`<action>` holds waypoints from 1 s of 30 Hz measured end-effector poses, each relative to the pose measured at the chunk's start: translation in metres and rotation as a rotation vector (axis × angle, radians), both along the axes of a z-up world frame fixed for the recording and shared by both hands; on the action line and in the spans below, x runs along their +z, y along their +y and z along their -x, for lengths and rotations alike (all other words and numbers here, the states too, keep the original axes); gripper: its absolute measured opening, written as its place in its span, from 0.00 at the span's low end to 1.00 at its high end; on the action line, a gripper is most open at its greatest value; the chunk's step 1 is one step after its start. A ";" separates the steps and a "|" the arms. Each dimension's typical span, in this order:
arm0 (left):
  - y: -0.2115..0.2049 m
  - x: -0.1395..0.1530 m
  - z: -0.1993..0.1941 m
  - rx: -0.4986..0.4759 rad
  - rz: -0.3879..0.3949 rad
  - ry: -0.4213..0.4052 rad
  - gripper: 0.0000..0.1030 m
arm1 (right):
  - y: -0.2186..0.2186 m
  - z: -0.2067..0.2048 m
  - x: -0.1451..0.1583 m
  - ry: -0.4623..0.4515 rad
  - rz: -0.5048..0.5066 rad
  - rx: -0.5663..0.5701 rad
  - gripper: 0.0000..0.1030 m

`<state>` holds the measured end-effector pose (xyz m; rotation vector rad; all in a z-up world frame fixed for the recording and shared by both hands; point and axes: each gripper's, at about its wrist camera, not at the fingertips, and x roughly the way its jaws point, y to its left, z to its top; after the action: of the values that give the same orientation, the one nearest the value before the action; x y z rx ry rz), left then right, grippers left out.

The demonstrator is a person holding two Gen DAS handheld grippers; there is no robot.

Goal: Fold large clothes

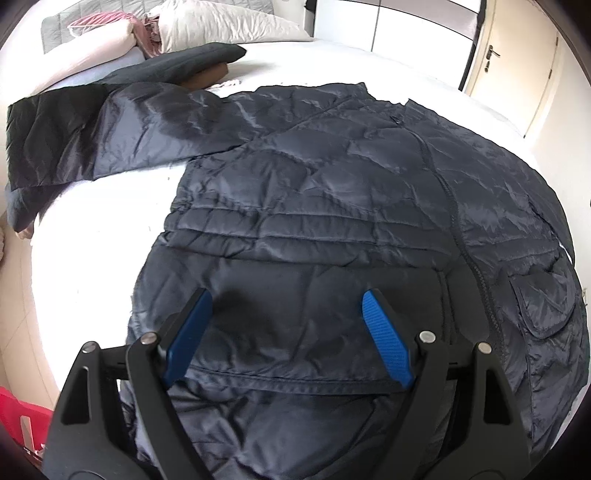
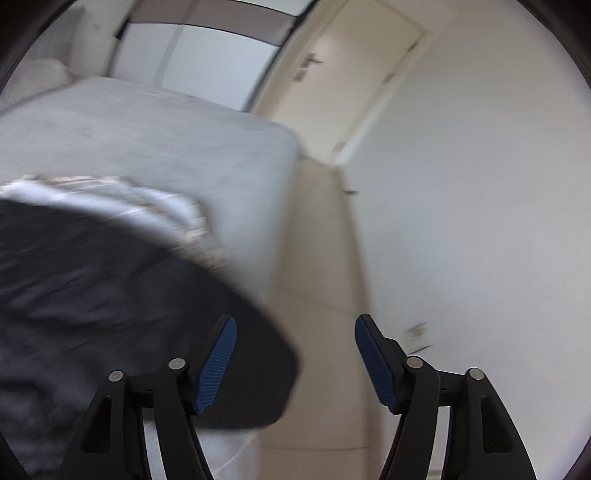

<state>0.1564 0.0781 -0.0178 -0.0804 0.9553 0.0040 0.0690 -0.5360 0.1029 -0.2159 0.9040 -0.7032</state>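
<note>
The left gripper (image 1: 286,332) hangs wide open over the hem end of the jacket (image 1: 332,192), its blue pads well apart and holding nothing. From there the jacket runs away toward twelve o'clock, spread flat on the bed (image 1: 110,221) with its zip (image 1: 454,229) marking the long axis from hem to collar, and one sleeve (image 1: 110,136) stretched out toward ten o'clock. Past the collar, at eleven o'clock, sit pillows (image 1: 207,26) and a dark cushion (image 1: 184,62). The right gripper (image 2: 295,358) is likewise wide open and empty; in its blurred view the jacket's edge (image 2: 129,295) lies at nine o'clock, with floor under the gap between the pads. Judging from this, the left gripper is nearer and already above the cloth, so the hem directly below it looks the likelier first hold.
</note>
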 end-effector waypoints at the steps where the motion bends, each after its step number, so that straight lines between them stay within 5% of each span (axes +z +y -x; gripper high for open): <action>1: 0.003 0.001 0.001 0.010 0.008 0.003 0.81 | 0.010 0.009 0.001 0.004 -0.030 0.036 0.69; 7: 0.020 0.011 0.007 0.053 0.031 -0.024 0.81 | 0.068 0.054 0.008 0.009 -0.067 0.155 0.69; 18: 0.095 0.017 0.016 0.221 0.076 -0.062 0.81 | 0.190 0.120 -0.007 -0.053 -0.345 0.380 0.78; 24: 0.162 0.013 0.009 0.346 -0.080 -0.121 0.81 | 0.247 0.121 -0.046 -0.036 -0.372 0.478 0.78; 30: 0.231 0.024 -0.019 0.466 -0.281 -0.221 0.81 | 0.258 0.110 -0.087 -0.008 -0.408 0.478 0.78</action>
<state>0.1758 0.3087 0.0057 -0.0411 0.6901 0.5471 -0.0408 -0.2783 0.0158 -0.0593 0.9234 -0.0708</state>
